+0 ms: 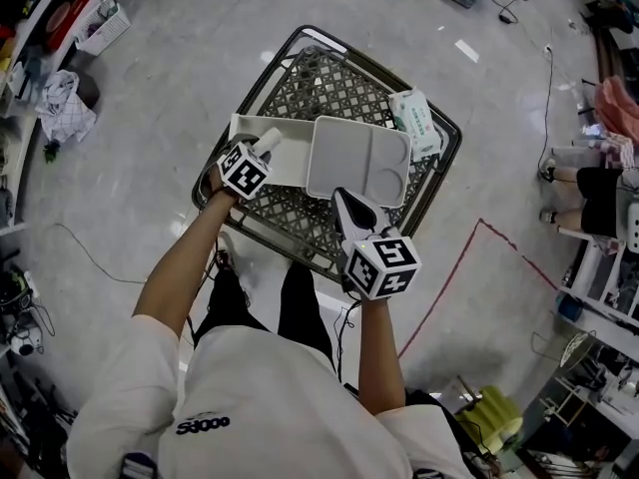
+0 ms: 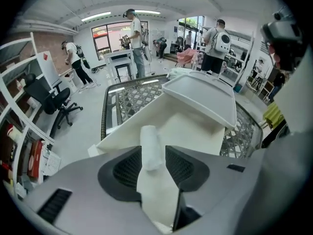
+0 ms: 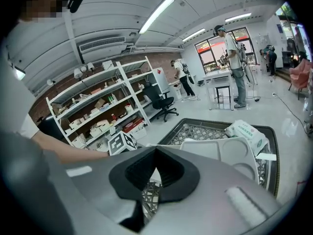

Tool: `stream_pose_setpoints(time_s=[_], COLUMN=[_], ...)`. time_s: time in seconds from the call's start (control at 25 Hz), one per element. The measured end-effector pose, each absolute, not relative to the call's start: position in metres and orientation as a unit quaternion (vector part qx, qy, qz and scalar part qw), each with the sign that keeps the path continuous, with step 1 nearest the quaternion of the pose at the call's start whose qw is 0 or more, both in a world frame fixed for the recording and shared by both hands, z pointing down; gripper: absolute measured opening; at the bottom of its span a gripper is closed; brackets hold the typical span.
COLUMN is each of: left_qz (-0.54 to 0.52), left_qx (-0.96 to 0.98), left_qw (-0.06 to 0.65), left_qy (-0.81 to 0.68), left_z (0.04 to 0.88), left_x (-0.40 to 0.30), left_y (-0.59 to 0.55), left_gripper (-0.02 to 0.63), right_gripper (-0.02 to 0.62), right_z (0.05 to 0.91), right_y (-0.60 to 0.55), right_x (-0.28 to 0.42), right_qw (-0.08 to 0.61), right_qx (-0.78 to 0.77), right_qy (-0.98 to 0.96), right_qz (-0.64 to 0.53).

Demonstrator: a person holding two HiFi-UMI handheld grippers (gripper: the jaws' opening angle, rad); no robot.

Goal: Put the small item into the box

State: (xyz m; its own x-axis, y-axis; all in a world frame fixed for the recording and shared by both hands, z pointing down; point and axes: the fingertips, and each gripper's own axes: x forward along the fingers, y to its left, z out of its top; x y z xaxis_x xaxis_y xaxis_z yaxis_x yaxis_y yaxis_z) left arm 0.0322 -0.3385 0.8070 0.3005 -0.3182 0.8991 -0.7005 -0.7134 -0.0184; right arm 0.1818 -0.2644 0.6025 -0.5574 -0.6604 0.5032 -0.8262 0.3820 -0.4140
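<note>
— Where was the small item (image 2: 151,147)?
— It was a short white roll between the jaws of the left gripper (image 1: 261,150), which pointed steeply down over the open white box (image 1: 243,128).
— Was it clamped?
— No. The jaws stood wide, with a sliver of space showing beside the roll on its right, so the pads weren't pressing it. Whether its far end rested on the box floor I couldn't tell.
— And the box?
— It sat in a black mesh crate (image 1: 300,40). Its compartmented lid (image 1: 359,158) was tilted up over its right side, and a pack of wipes (image 1: 414,118) lay at the crate's far right edge.
— The right gripper (image 3: 155,151)?
— Its jaws met at the tips, at the lid's near corner. Whether they nipped that edge wasn't clear
</note>
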Motion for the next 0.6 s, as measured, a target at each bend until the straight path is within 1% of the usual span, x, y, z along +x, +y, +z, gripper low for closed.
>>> stream_pose_setpoints(time_s=[0.08,0.16,0.24,0.36,0.6], left_qz=[0.479,0.463,0.448,0.422,0.357], left_qx=[0.789,0.794,0.799,0.807,0.830], left_qw=[0.190,0.182,0.174,0.162,0.127], left_qy=[-0.336,-0.348,-0.363,-0.380,-0.409], left_z=[0.794,0.777,0.759,0.728,0.650], left_x=[0.029,0.023,0.016,0.006,-0.006], left_y=[-0.339,-0.340,-0.344,-0.347,-0.351], left_gripper=[0.124,0.053,0.020,0.006,0.006], right_gripper=[0.009,0.009,0.009,0.010,0.009], right_z=[0.594,0.583,0.569,0.548,0.504], right_y=[-0.267,-0.271,-0.275,-0.277,-0.281], right_x=[0.178,0.175,0.173,0.169,0.167], right_qw=[0.129,0.126,0.122,0.123,0.125], right_qx=[0.452,0.453,0.456,0.461,0.470], right_qy=[-0.826,-0.830,-0.835,-0.841,-0.851], right_qz=[0.312,0.299,0.285,0.256,0.197])
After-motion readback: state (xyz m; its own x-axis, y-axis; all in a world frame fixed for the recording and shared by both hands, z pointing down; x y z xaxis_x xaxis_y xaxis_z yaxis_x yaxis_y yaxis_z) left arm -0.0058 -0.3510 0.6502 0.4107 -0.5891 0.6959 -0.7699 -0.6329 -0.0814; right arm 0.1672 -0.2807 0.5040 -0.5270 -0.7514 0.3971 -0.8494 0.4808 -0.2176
